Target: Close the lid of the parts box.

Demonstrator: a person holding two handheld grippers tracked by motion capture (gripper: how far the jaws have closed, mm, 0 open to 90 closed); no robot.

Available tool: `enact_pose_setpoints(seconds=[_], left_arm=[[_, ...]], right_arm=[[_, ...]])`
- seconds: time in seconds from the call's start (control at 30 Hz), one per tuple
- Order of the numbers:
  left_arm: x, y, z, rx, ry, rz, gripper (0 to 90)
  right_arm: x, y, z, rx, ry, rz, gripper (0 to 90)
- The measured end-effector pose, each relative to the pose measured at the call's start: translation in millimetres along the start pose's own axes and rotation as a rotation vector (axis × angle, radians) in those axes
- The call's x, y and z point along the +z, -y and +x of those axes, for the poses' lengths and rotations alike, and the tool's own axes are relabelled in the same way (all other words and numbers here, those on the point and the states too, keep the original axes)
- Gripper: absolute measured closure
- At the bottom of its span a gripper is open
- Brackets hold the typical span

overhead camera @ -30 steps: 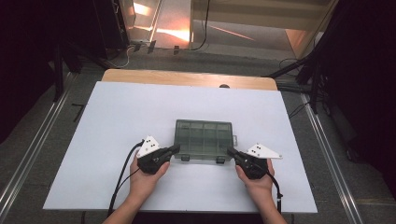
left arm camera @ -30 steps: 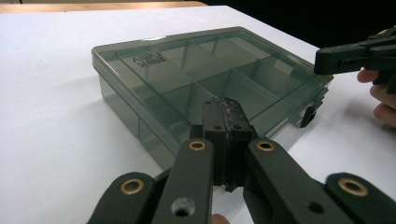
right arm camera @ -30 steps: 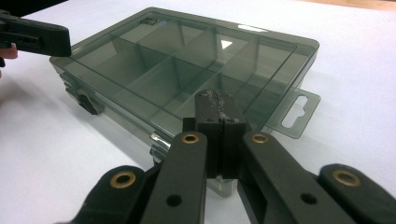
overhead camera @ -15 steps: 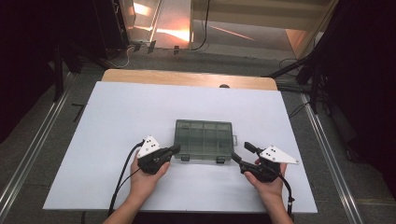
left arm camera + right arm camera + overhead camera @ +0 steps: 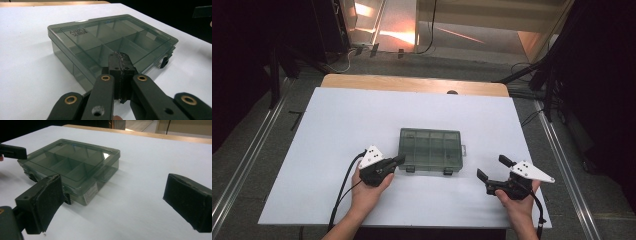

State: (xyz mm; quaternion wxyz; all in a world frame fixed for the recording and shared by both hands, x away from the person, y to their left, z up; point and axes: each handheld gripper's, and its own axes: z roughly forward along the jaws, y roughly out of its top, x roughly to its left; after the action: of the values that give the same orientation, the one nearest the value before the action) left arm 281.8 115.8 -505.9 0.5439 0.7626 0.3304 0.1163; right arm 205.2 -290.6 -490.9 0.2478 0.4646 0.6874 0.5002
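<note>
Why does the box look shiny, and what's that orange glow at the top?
In the right gripper view, light bounces off the clear lid of the box, making a bright patch. In the high view, the orange glow is lit floor beyond the table; the sides stay dark.

only the organizer box [image 5: 430, 149] interrupts bare tabletop [image 5: 337, 120].

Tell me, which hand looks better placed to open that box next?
Probably the left. The left gripper sits shut right at the front edge of the compartment box, near a latch. The right gripper, jaws just opened with nothing between them, stands apart on the white table.
</note>
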Motion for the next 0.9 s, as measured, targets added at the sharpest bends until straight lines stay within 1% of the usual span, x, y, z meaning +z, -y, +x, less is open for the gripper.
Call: enact_pose_setpoints(seconds=[0.23, 0.27, 0.4, 0.5, 0.53, 0.7, 0.8, 0.9], left_arm=[[0.0, -0.1, 0.0, 0.0, 0.0, 0.0, 90.0], [0.0, 0.0, 0.0, 0.001, 0.001, 0.0, 90.0], [0.0, -0.1, 0.4, -0.004, 0.001, 0.001, 90.0], [0.0, -0.2, 0.4, -0.002, 0.002, 0.001, 90.0], [0.1, -0.2, 0.3, -0.002, 0.002, 0.001, 90.0], [0.1, -0.2, 0.4, -0.002, 0.002, 0.0, 90.0], [-0.2, -0.3, 0.4, -0.004, 0.0, 0.0, 90.0], [-0.8, -0.8, 0.9, -0.007, 0.01, 0.0, 90.0]], right_arm=[[-9.0, 6.2, -10.1, 0.006, 0.028, 0.013, 0.9], [-10.6, 7.2, -10.8, 0.008, 0.03, 0.015, 0.6], [-14.2, 10.0, -10.7, -0.013, 0.037, 0.022, 0.0], [-17.3, 12.4, -11.0, -0.015, 0.035, 0.027, 0.0], [-17.7, 13.0, -11.6, -0.018, 0.037, 0.025, 0.0], [-16.4, 17.3, -16.8, 0.001, 0.036, 0.033, 0.0], [-14.9, 19.3, -18.0, 0.004, 0.036, 0.039, 0.0], [-14.3, 19.9, -18.4, 0.008, 0.037, 0.039, 0.0]])
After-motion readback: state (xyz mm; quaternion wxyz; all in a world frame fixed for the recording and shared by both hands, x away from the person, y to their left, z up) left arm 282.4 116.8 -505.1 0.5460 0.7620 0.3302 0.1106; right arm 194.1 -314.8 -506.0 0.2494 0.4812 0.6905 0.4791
